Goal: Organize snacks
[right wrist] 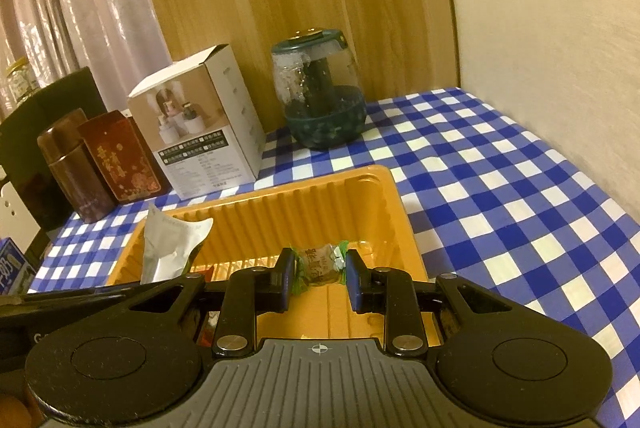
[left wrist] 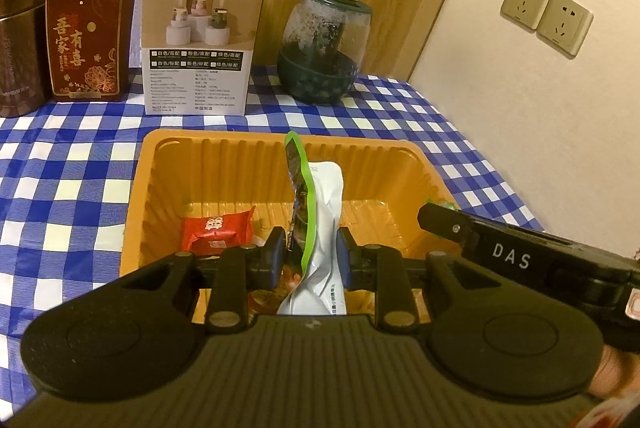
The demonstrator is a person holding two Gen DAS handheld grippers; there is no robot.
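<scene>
Currently, your left gripper [left wrist: 312, 252] is clamped on a white foil snack pouch with a green edge [left wrist: 320, 228], pinched about mid-body, above the orange ribbed plastic tray [left wrist: 224, 151]. The pouch stands upright between the pads and rises past the fingertips; its lower end hangs toward the camera over the near part of the tray. A red wrapped snack [left wrist: 216, 230] lies on the tray floor just left of your left fingers.

Your right gripper [right wrist: 318, 268] stands partly open inside the same tray [right wrist: 280, 199], its blue pads on either side of a small brown candy in a clear wrapper with green twisted ends [right wrist: 318, 262]. Whether the pads touch the wrapper cannot be told; the candy seems to rest on the tray floor.

Judgement on handling: the pouch is light, soft and crinkled, with a slick foil skin; it folds at the grip and may slide, so a hold on the flat body beats one on the sealed edge. The candy is small and light, firm at the core; take it across the body, not by the twisted ends, which would slip or pull loose.

A white printed carton [left wrist: 200, 39] and a dark green glass jar [left wrist: 324, 47] stand on the blue checked cloth [left wrist: 60, 187] beyond the tray, well apart from both grippers.
</scene>
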